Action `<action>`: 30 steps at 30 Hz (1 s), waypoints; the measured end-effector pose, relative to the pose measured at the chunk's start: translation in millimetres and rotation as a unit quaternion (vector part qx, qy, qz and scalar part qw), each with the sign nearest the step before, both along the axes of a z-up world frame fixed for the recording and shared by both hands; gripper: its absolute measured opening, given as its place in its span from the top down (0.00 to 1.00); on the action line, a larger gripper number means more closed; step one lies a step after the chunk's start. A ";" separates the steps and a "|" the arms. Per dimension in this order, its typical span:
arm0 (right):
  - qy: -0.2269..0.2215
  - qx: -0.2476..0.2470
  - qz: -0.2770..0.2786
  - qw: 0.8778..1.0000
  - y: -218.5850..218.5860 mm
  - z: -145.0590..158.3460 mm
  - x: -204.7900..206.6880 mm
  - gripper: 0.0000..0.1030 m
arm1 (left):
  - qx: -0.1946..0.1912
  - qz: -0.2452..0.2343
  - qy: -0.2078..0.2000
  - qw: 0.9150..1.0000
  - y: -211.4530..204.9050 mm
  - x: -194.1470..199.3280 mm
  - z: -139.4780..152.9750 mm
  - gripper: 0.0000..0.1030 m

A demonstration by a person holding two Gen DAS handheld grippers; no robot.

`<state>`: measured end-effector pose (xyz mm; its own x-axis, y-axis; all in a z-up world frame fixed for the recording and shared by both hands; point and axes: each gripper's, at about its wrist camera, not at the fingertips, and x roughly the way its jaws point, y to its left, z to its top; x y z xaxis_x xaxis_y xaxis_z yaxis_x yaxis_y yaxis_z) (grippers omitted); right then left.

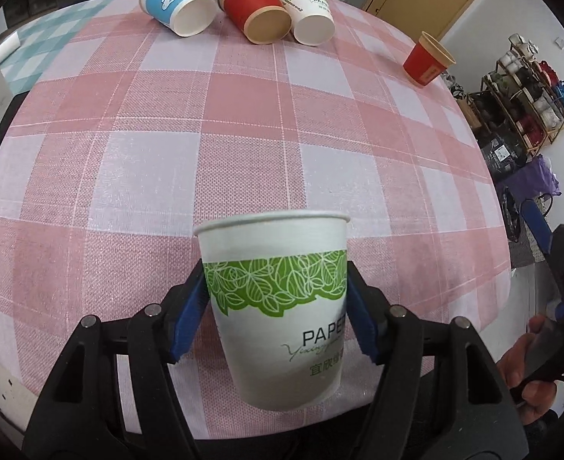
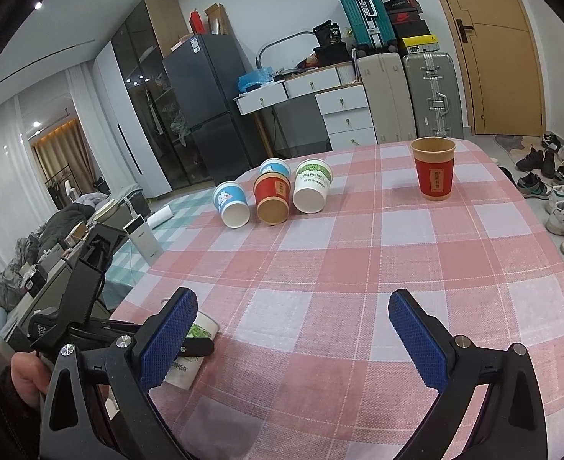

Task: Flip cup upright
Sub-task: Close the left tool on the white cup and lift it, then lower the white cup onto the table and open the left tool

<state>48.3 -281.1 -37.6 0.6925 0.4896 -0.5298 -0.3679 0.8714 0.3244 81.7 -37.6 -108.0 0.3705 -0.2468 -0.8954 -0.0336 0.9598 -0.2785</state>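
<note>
Checked tablecloth (image 1: pixel 243 115) backs left tongs (image 1: pixel 276 299) clutching white cup (image 1: pixel 282 287); right tongs (image 2: pixel 293 341) gape.

The white cup with the green leaf band (image 1: pixel 278 299) is showing "PAPER" in dark capitals, cut off at its edge, above a slanted script line too faint to read and green Chinese characters beginning 宜欣. A lying white cup (image 2: pixel 312 186) is bearing "PAPER C", possibly "PAPER CUP". A black bag (image 2: pixel 330 36) is displaying "30".
</note>
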 end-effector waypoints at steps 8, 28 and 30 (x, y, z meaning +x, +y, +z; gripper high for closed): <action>0.000 0.002 0.002 1.000 0.8 -0.4 -0.6 0.01 | -0.001 -0.002 -0.005 1.000 5.0 6.4 8.2 0.21; -0.055 0.042 0.059 0.996 25.4 63.6 -45.3 0.01 | 0.111 0.059 -0.279 0.952 22.3 -87.9 151.2 0.01; -0.056 0.045 0.067 0.995 30.2 69.8 -50.8 0.00 | 0.123 0.060 -0.295 0.946 22.2 -98.2 153.0 0.01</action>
<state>-2.4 -250.9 32.2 0.6694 0.6245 -0.4025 -0.5177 0.7806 0.3502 -16.5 -15.4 44.9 0.8354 0.0181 -0.5493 -0.0556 0.9971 -0.0518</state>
